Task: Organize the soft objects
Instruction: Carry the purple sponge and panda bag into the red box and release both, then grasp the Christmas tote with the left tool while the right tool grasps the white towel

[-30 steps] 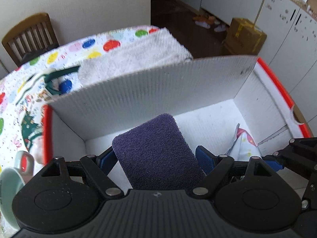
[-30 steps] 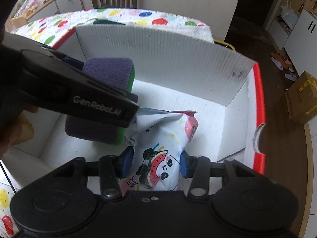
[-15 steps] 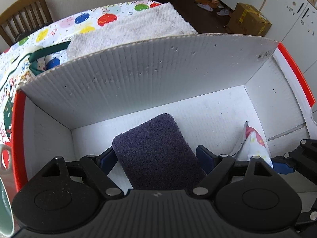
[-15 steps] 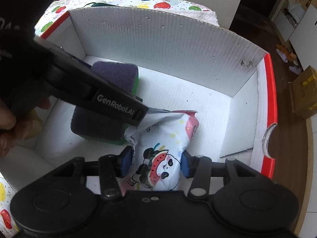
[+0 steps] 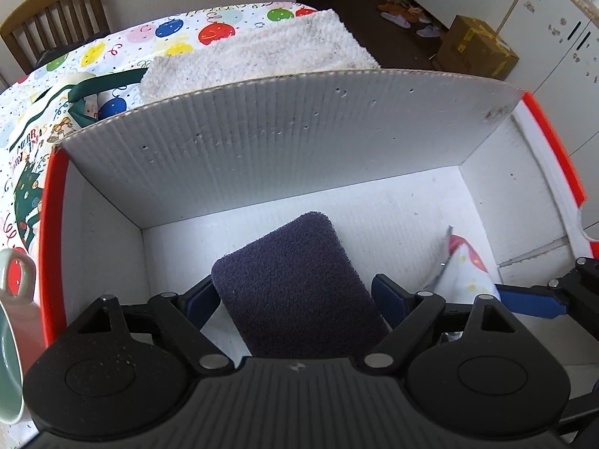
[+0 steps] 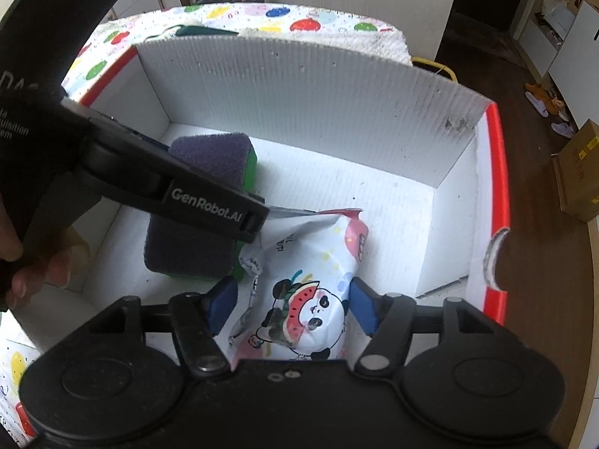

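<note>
Balloon-print tablecloth [image 5: 221, 33] covers the table, with a white fluffy towel [image 5: 269, 56] lying at 12 o'clock beyond the box and a wooden chair [image 5: 52, 18] at 10 o'clock against the wall; a pale green mug [image 5: 11, 336] sits at 9 o'clock outside the box's red rim, and a brown cardboard carton [image 5: 475, 48] stands on the dark floor at 1 o'clock. A white corrugated box [image 5: 284, 142] with red outer edges fills both views. In the left wrist view, the left gripper [image 5: 295, 299] reaches down into the box with its blue pads on either side of the purple sponge [image 5: 295, 284], the jaws pressed to the sponge's two long sides so that it is gripped; the right wrist view shows the sponge [image 6: 209, 172] with a green underlayer, low in the box toward 9 o'clock, though contact with the floor cannot be told. Just beside it, toward 3 o'clock, the panda-print pouch [image 6: 310, 288] stands between the blue pads of the right gripper [image 6: 292, 303], whose jaws close on the pouch's sides and hold it. In the left wrist view the pouch's top edge [image 5: 464, 258] shows at 3 o'clock, next to the right gripper's blue finger [image 5: 531, 301].
</note>
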Demonstrator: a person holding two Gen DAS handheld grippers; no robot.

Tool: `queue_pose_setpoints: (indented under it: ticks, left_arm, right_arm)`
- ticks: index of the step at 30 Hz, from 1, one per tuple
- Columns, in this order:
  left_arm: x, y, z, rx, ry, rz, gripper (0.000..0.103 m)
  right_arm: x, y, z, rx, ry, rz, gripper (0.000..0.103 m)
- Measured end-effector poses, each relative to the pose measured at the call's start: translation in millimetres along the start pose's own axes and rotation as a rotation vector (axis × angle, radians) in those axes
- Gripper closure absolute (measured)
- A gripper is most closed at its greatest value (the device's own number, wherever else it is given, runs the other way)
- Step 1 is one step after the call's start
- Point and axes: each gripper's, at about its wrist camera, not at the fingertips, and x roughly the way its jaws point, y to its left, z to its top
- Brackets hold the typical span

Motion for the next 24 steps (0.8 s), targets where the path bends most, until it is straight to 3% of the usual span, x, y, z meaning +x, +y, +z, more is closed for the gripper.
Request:
queue_pose_setpoints:
  ticks: [9, 24]
  left_arm:
    - [-33, -4, -6, 0.001, -0.102, -0.042, 0.01]
    - [-110, 6, -33, 0.003, -0.272, -0.036, 0.01]
  right_arm:
    - [-34, 0, -10, 0.012, -0.084, 0.046, 0.03]
    - [-94, 8, -22, 0.019, -0.228, 0.081, 0.016]
